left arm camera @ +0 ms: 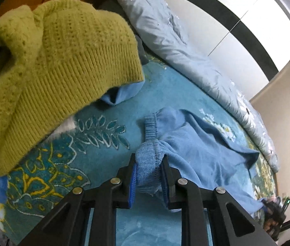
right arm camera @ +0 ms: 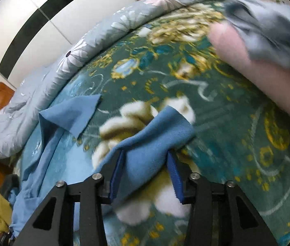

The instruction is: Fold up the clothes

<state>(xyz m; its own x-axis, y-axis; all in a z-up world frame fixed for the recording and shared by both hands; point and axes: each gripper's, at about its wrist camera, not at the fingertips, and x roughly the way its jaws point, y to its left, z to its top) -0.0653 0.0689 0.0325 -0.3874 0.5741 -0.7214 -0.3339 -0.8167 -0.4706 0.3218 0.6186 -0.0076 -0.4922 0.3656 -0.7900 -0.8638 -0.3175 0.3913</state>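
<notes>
A light blue fleece garment (left arm camera: 198,149) lies stretched over the teal flowered bedspread (left arm camera: 108,135). My left gripper (left arm camera: 148,164) is shut on its ribbed waistband end (left arm camera: 147,164). My right gripper (right arm camera: 145,164) holds the other end, a leg hem (right arm camera: 151,143), between its jaws; the jaws stand fairly wide with the cloth bunched between them. The second leg (right arm camera: 73,112) lies flat to the left. The right gripper also shows far off in the left wrist view (left arm camera: 276,211).
A green knitted sweater (left arm camera: 48,65) is heaped at the left, over another blue piece (left arm camera: 122,94). A pale flowered quilt (left arm camera: 185,47) runs along the bed's far side. A pink and grey pile (right arm camera: 257,47) lies at the right. A white wardrobe (right arm camera: 42,10) stands behind.
</notes>
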